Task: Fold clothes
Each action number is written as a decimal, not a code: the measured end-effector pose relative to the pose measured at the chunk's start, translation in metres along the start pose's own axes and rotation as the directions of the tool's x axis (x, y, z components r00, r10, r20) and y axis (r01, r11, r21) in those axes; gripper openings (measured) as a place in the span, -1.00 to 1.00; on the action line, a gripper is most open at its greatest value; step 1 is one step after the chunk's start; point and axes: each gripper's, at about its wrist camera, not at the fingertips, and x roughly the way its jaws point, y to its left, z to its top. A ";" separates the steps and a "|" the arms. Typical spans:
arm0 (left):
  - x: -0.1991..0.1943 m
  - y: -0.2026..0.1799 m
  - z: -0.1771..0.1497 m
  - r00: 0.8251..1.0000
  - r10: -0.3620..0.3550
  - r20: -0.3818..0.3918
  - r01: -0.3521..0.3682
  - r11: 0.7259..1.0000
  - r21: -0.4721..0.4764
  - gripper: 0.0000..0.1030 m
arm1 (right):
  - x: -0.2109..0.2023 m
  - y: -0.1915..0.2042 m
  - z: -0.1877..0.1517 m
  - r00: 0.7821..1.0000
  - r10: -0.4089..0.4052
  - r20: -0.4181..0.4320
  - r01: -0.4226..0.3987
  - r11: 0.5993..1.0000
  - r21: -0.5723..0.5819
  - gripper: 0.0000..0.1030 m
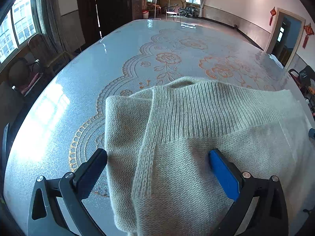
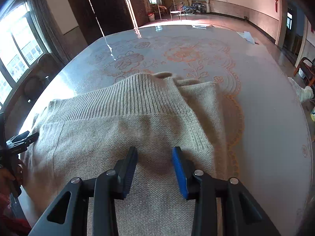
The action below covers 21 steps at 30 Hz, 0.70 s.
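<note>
- One sweater [image 1: 196,137], beige knit, is all we see to fold; it lies on the table [image 1: 59,118], toward the near edge, on the flower-patterned cover.
- Its ribbed hem [image 1: 206,108] lies across the top layer, away from us, so we judge a first fold, bottom up over the body, is already made.
- At the side, a flap [image 2: 204,106] pokes out from under the hem band, possibly a sleeve; we cannot tell whether it is tucked on purpose.
- Left to do, in our judgement: bring in the sides, fold once more, and flatten the small bump at the far edge.
- Our left gripper [image 1: 157,155] stands wide open over the sweater's side edge, one finger over the bare table, the other over the knit; it holds nothing.
- Our right gripper [image 2: 154,153] is partly open, low over the sweater's middle; no cloth is pinched between its fingers, and we cannot tell whether the tips touch the knit.
- Writing: small print shows on the left gripper's body at the edge of the right wrist view, too small to read. No brand or label shows on the sweater.
</note>
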 end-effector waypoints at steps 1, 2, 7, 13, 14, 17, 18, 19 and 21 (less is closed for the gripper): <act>-0.005 0.003 0.001 1.000 0.024 -0.001 -0.024 1.000 0.003 1.00 | -0.006 0.002 -0.002 1.000 -0.001 0.010 0.001 1.000 -0.002 -0.27; -0.012 0.005 -0.002 0.999 0.048 0.013 -0.048 0.999 0.006 1.00 | -0.007 0.005 -0.007 1.000 0.001 -0.003 -0.001 1.000 -0.019 -0.27; -0.029 -0.003 -0.031 0.994 0.099 0.040 -0.101 0.993 0.066 1.00 | -0.004 0.014 -0.047 0.996 -0.044 -0.078 0.036 0.995 -0.097 -0.24; -0.032 -0.004 -0.048 0.968 0.181 0.175 -0.219 0.949 0.228 1.00 | -0.017 0.023 -0.079 0.995 -0.075 -0.072 0.065 0.990 -0.129 -0.14; -0.031 0.002 -0.045 0.971 0.166 0.174 -0.205 0.949 0.239 1.00 | -0.020 0.026 -0.085 0.994 -0.066 -0.090 0.053 0.989 -0.135 -0.14; -0.030 0.025 -0.033 0.991 0.081 0.103 -0.102 0.971 0.215 1.00 | -0.029 0.034 -0.098 0.990 -0.018 -0.141 -0.005 0.987 -0.161 -0.10; -0.033 0.036 -0.027 0.995 0.070 0.075 -0.082 0.983 0.165 1.00 | -0.031 0.037 -0.102 0.988 0.001 -0.158 -0.028 0.985 -0.171 -0.09; -0.036 0.047 -0.021 0.997 0.058 0.048 -0.063 0.992 0.113 1.00 | -0.034 0.039 -0.105 0.985 0.020 -0.173 -0.051 0.983 -0.176 -0.09; -0.042 0.069 -0.009 1.000 0.030 -0.004 -0.030 1.000 0.007 1.00 | -0.042 0.028 -0.102 0.984 0.074 -0.164 -0.094 0.989 -0.111 -0.09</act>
